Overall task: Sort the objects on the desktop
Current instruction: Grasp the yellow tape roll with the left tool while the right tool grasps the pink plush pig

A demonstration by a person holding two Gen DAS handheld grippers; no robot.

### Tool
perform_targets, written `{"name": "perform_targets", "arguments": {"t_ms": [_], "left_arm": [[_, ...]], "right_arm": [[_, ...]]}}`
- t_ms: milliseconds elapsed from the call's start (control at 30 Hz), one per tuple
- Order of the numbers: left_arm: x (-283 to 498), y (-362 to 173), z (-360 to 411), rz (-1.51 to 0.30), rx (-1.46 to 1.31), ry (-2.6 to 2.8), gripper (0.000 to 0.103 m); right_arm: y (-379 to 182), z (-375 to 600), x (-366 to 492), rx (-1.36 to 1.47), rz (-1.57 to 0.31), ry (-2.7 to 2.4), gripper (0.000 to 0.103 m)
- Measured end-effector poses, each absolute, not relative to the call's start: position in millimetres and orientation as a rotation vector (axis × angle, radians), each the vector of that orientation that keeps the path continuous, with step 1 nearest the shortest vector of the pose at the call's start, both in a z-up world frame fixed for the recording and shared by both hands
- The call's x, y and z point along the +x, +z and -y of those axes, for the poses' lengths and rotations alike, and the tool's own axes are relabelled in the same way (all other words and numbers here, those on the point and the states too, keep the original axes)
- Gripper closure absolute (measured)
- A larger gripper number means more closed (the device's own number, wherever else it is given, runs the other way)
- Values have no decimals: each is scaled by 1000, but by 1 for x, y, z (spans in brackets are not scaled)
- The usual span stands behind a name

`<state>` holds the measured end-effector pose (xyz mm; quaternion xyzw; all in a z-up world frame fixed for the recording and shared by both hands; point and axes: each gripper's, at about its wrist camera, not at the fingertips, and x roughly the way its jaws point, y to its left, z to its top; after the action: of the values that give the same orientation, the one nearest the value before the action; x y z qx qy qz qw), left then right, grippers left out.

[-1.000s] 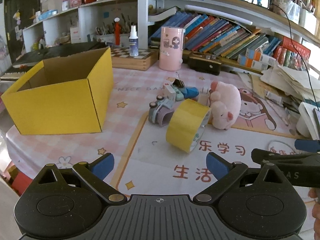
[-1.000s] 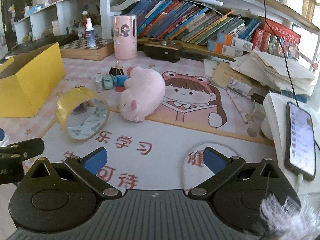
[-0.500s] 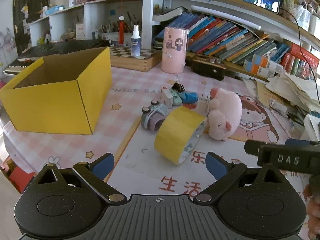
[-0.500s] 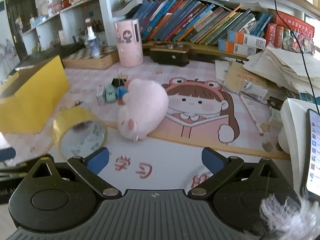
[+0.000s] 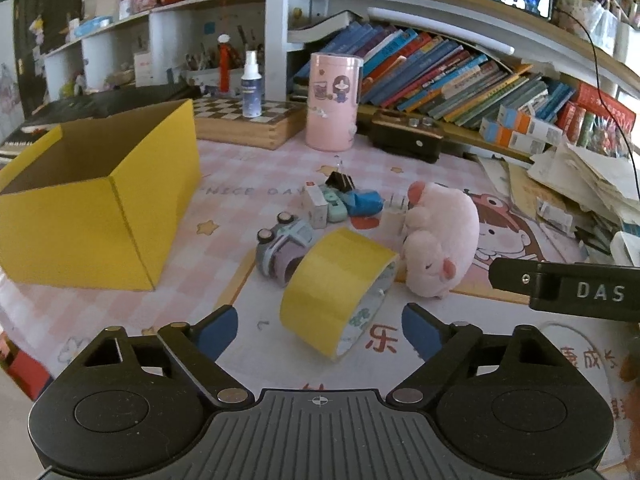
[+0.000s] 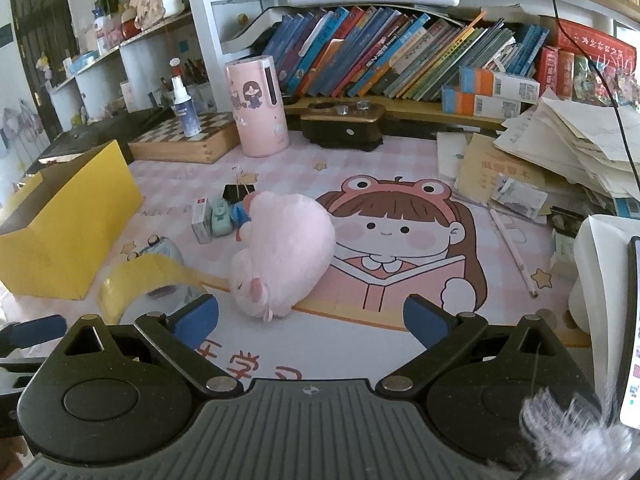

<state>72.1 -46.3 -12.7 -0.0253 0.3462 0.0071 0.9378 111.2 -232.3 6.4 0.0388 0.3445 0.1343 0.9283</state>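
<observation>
A yellow tape roll (image 5: pixel 334 288) stands on edge on the desk mat, just ahead of my open, empty left gripper (image 5: pixel 320 326). A pink plush pig (image 5: pixel 438 246) lies to its right, and a small toy car (image 5: pixel 282 240) sits behind it. Small items (image 5: pixel 340 202), a white box, a green eraser, a blue piece and a black binder clip, lie further back. An open yellow cardboard box (image 5: pixel 96 204) stands at the left. My right gripper (image 6: pixel 312 316) is open and empty, close in front of the pig (image 6: pixel 284 254), with the tape roll (image 6: pixel 150 284) at its left finger.
A pink cylinder container (image 5: pixel 334 102), a wooden chessboard box (image 5: pixel 248 124) with a spray bottle (image 5: pixel 252 84), and a black device (image 5: pixel 408 140) stand at the back below shelves of books. Loose paper piles (image 6: pixel 568 160) and a phone (image 6: pixel 632 360) lie at the right.
Both grippers have moved forward toward the objects: the tape roll and pig appear closer. The right gripper has shifted toward the pig. Both stay open.
</observation>
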Motion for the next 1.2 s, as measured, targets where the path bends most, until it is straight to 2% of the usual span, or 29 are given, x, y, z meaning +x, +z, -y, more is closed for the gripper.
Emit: {"name": "perform_targets", "arguments": {"t_ms": [467, 700, 833, 967, 1200], "left_arm": [[106, -27, 66, -729, 81, -101, 34], [100, -31, 83, -743, 163, -128, 39], [110, -34, 79, -757, 121, -66, 47], [114, -34, 78, -746, 121, -49, 63], [108, -32, 73, -762, 70, -31, 63]], "right_arm": [[-1, 235, 136, 97, -738, 288, 2], [-4, 226, 157, 114, -753, 324, 2], [-6, 216, 171, 117, -762, 349, 2], [-10, 206, 183, 102, -772, 367, 2], [-24, 190, 205, 88, -808, 363, 2]]}}
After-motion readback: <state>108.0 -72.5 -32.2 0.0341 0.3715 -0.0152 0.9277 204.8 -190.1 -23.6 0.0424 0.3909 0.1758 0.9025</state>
